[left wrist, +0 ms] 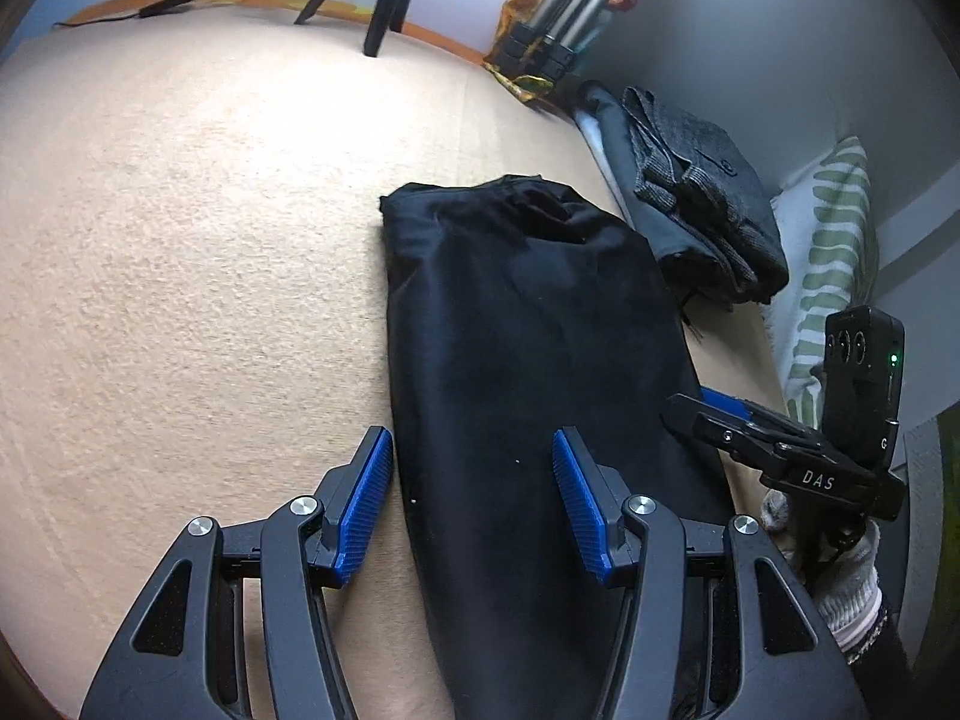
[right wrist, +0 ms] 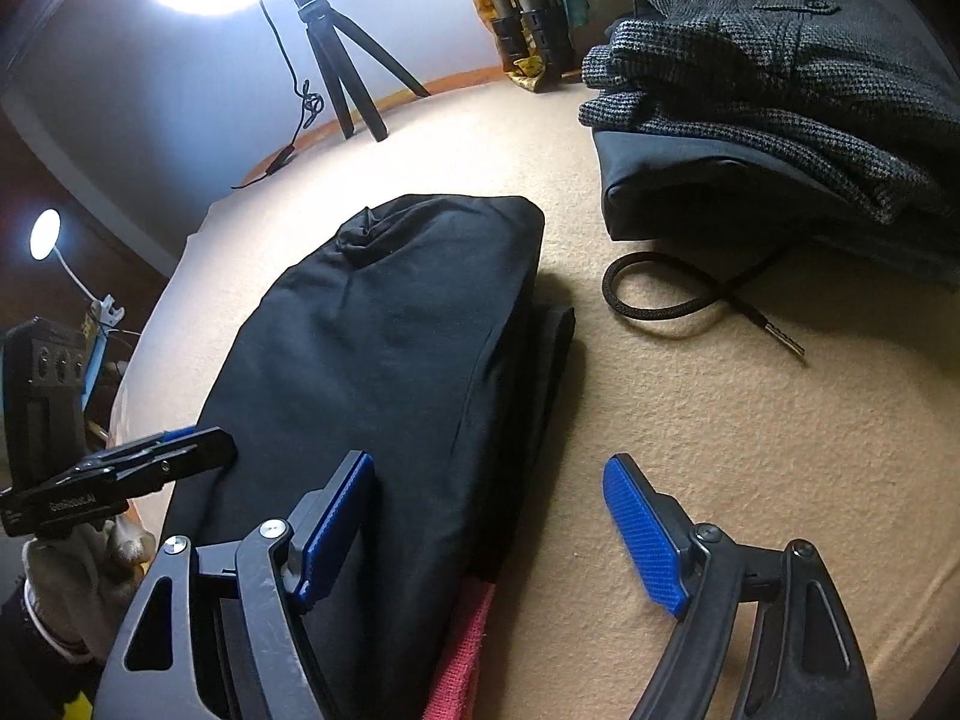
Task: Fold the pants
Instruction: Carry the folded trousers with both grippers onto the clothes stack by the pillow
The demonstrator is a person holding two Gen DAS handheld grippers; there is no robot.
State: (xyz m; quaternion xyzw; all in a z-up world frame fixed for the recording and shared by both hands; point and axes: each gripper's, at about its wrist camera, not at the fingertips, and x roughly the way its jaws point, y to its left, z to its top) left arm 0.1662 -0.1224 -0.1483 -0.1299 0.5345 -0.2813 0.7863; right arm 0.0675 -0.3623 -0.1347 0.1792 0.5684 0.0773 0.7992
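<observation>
While the folded black fabric pants (left wrist: 528, 330) lie on the beige carpet floor (left wrist: 180, 240), the left gripper (left wrist: 474, 504) and right gripper (right wrist: 489, 528) stand open, each astride one long edge.

Beige carpeted floor (right wrist: 750, 420) carrying clothes
Black pants (right wrist: 384, 360) lie at centre; folded grey garments (right wrist: 780, 120) upper right, a black cord (right wrist: 690, 294) beside them; tripod (right wrist: 342, 66) upper left

Pants (right wrist: 384, 360) lie on the carpet (right wrist: 750, 420); folded clothes (right wrist: 780, 120) right of them
</observation>
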